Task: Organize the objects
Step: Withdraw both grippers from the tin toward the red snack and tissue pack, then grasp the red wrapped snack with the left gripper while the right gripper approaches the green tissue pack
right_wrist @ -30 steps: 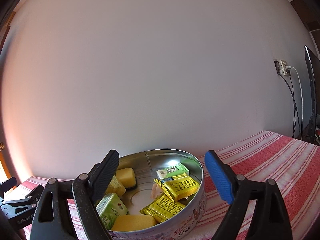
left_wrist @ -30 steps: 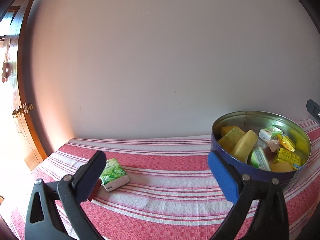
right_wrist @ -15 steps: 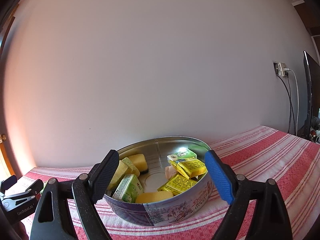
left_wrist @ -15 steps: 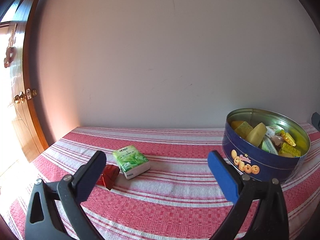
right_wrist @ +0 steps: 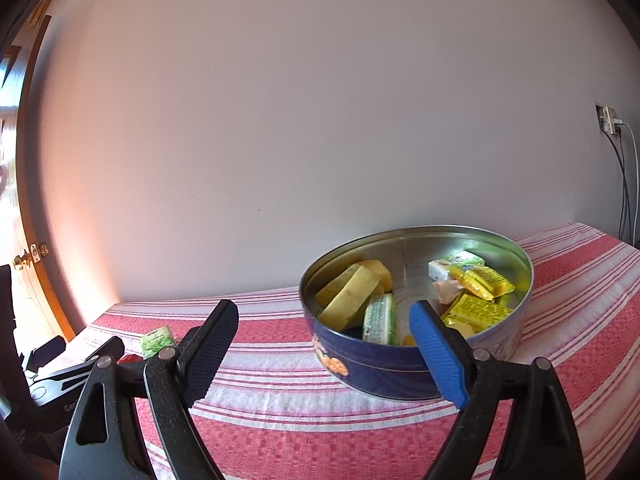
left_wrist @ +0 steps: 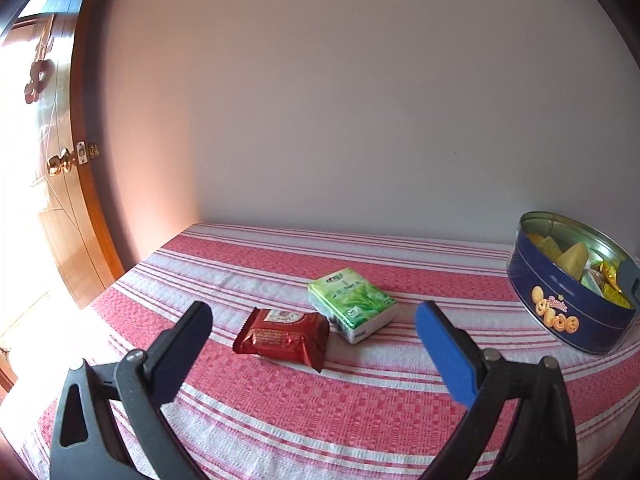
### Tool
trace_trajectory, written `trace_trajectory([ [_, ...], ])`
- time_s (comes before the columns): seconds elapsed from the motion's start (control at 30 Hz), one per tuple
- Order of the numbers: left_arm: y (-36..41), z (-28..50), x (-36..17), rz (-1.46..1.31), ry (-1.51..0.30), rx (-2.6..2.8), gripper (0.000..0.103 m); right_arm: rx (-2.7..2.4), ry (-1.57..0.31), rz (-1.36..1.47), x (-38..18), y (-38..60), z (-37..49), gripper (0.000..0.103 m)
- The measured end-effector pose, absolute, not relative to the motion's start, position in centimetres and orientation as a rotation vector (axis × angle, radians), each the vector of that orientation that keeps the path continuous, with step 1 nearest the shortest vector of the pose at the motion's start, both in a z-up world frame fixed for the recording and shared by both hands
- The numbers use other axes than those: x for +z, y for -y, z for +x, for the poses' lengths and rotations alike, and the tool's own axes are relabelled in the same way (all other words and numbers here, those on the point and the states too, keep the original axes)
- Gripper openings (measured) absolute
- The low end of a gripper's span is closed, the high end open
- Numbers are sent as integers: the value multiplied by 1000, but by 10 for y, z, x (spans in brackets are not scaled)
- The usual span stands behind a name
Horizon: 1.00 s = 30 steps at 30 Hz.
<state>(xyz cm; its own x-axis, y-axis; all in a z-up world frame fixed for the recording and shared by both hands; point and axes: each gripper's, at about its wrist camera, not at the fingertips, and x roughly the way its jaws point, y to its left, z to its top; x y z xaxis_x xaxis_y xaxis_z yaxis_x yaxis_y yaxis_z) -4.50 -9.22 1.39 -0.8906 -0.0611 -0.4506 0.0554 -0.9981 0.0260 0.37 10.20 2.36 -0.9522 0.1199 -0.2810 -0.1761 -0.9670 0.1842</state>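
Looking along the left gripper [left_wrist: 314, 336], its view shows the jaws spread wide with nothing between them, hanging above the red-and-white striped cloth [left_wrist: 320, 408]. Two loose things lie on the cloth ahead of it: a red foil snack packet [left_wrist: 282, 336] and, just beside it and perhaps touching at one corner, a green tissue pack [left_wrist: 352, 304]. Far to the right stands the blue cookie tin [left_wrist: 560, 316], open, with yellow and green things inside; it sits well apart from the two loose items. Judging from this, the step in hand is the reach for one of the pieces not yet put away. The next move calls for lowering the spread jaws around the red packet or the tissue pack, closing on it, then carrying it across to the tin. The tin's side bears printed cookies and a gold script name too small to read; the writing on the tissue pack and the packet is likewise unreadable.

From the right gripper [right_wrist: 324, 336], the jaws also stand wide apart and empty, just in front of the cookie tin [right_wrist: 380, 368]. Inside lie yellow sponges [right_wrist: 348, 300], a green pack on edge [right_wrist: 380, 318] and yellow sachets [right_wrist: 480, 310] with fine print too small to read. At far left the tissue pack [right_wrist: 157, 340] peeks out behind the other gripper.
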Motion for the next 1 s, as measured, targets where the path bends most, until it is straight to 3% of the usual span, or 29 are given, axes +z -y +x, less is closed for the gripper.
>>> trace_trajectory([
  [0.27,145,-78,1,939,-51,-2873,103,3024,-200,-507,21,-42,-18,89],
  [0.67,142,-151,-40,1406,-22,-2747,101,3068,-145,-704,14,-13,-44,89],
  [0.73,151,-153,-39,1401,-120,-2770,100,3067,-171,-740,11,-14,-48,89],
  [1.0,160,-151,-34,1372,-221,-2793,100,3098,-247,-871,3,-8,-71,89],
])
